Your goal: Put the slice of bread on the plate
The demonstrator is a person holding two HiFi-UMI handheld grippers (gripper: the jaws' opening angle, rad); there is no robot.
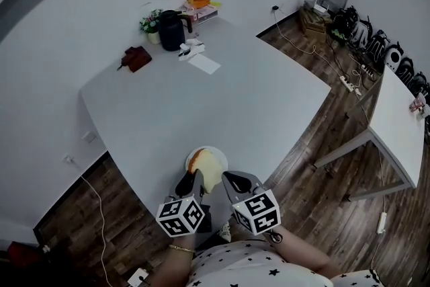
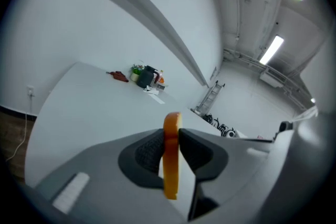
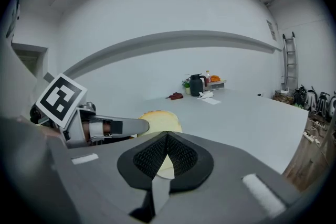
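Note:
The slice of bread (image 1: 205, 166), pale with an orange-brown crust, stands on edge over the white plate (image 1: 220, 155) near the table's front edge. My left gripper (image 1: 193, 179) is shut on the slice. The left gripper view shows the bread (image 2: 171, 155) edge-on, pinched between both pads. My right gripper (image 1: 230, 177) hangs just right of the plate, jaws shut with nothing between them. In the right gripper view the bread (image 3: 157, 122) shows beyond my right gripper (image 3: 167, 137), with the left gripper's finger (image 3: 123, 126) on it.
At the grey table's (image 1: 255, 97) far end stand a black kettle (image 1: 171, 30), a small plant (image 1: 151, 23), stacked books (image 1: 201, 8), a dark red object (image 1: 137, 58) and a paper sheet (image 1: 204, 64). A second white table (image 1: 398, 124) and floor cables lie to the right.

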